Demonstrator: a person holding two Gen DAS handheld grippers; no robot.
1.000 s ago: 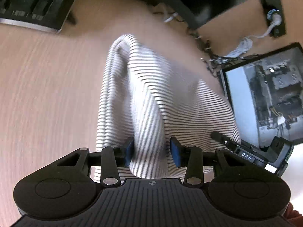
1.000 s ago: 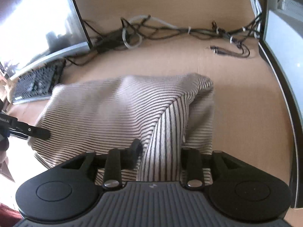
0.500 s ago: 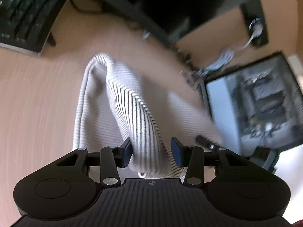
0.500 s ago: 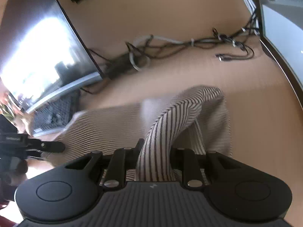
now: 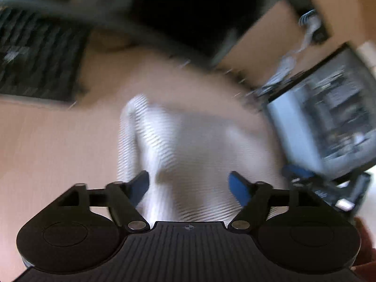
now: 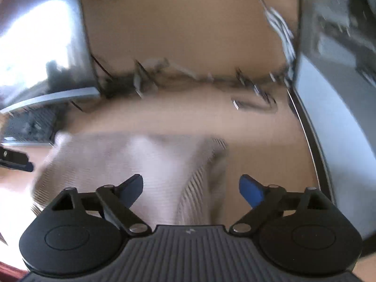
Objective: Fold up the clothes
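Fingers (image 5: 141, 185) of both grippers just released; striped garment (image 6: 131, 164) lies crosswise, blurred.

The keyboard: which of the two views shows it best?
The left wrist view. There the keyboard fills the upper left corner, and its rows of dark keys can be made out despite the blur. The right wrist view shows only a small, smeared part of it at the left edge, below a monitor.
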